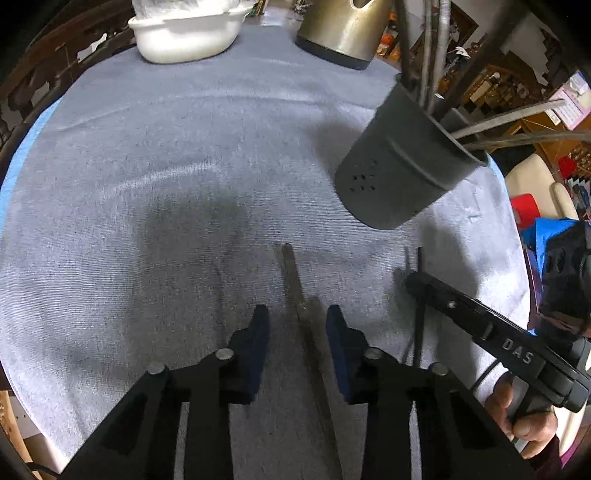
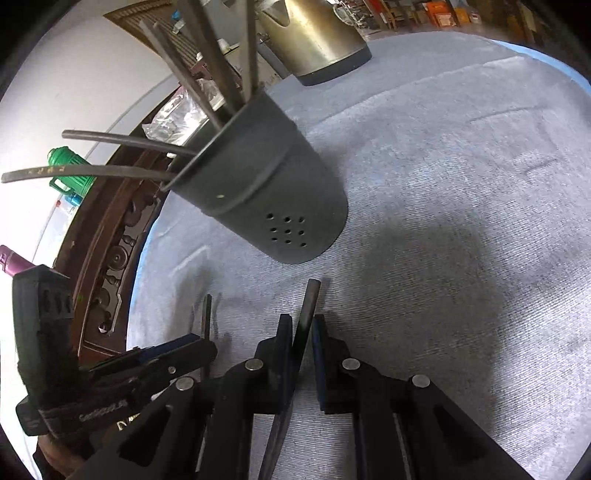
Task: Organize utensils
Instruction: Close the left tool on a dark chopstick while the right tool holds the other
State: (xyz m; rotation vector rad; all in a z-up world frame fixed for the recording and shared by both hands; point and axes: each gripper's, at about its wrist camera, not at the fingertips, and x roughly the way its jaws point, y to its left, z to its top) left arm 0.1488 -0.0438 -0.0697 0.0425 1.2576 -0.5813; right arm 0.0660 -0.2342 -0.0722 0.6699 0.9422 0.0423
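A dark grey utensil holder (image 1: 402, 162) with small holes stands on the grey cloth, with several utensil handles in it; it also shows in the right wrist view (image 2: 266, 195). A flat metal utensil (image 1: 293, 280) lies on the cloth between the fingers of my open left gripper (image 1: 297, 325), not gripped. My right gripper (image 2: 301, 332) is shut on a thin dark utensil (image 2: 308, 302); in the left wrist view that right gripper (image 1: 419, 280) holds its thin utensil (image 1: 419, 325) at the right. The left gripper also shows in the right wrist view (image 2: 199, 347).
A white tub (image 1: 184, 33) and a brass-coloured vessel (image 1: 340, 29) stand at the far edge of the cloth-covered table (image 1: 184, 166). A carved dark wooden frame (image 2: 107, 240) borders the table. Clutter lies beyond the table's right edge.
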